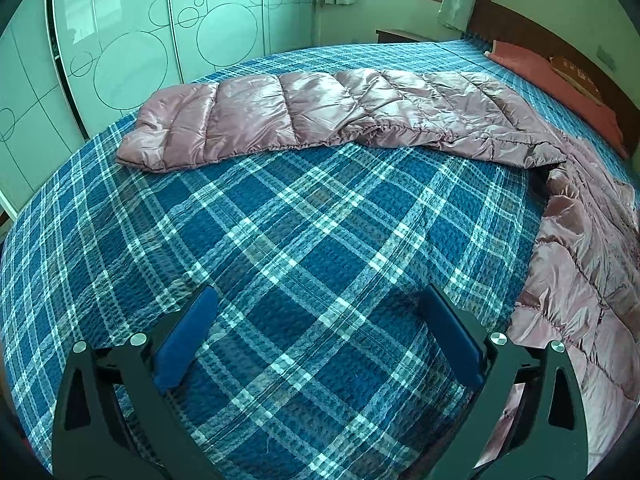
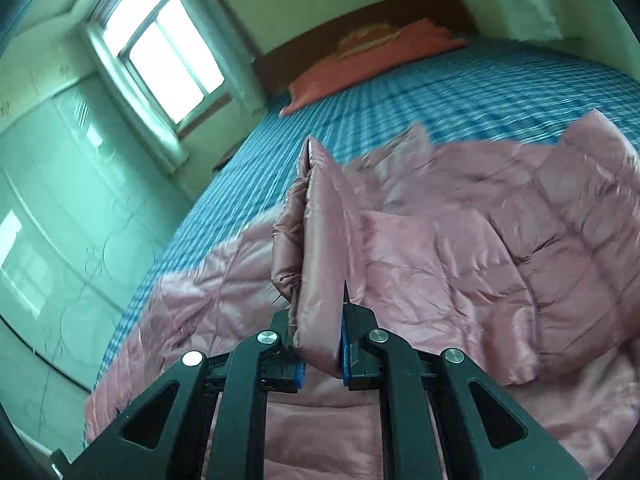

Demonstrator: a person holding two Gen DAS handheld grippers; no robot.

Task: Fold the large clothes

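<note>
Right wrist view shows my right gripper point(image 2: 320, 344) pinching a thick folded edge of the pink jacket point(image 2: 460, 248), the padded fabric standing up between the fingers and lifted clear of the rest. The picture is smeared, so I judge that hand is mid-swing. The jacket lies spread across the plaid bed point(image 2: 440, 92), its body below and to the right of the pinch.

From the left wrist view, my left gripper point(image 1: 320, 336) has its fingers spread wide over bare bed point(image 1: 280, 240), holding nothing. One sleeve point(image 1: 320, 112) stretches flat across the far side; the jacket body point(image 1: 592, 264) runs down the right edge, just beside the right finger.

What worries me:
- The shell looks slick and puffy. A fold this thick could squeeze out of the pads if I pull fast.
- With only one hand gripping, the lifted edge may drag the body along instead of folding over it, bunching the quilting.
- The outstretched sleeve is well apart from both hands; if I fold the body first, it could end up trapped crooked underneath.
- My left hand could catch the bedspread instead of the jacket if I close it where it hovers.
</note>
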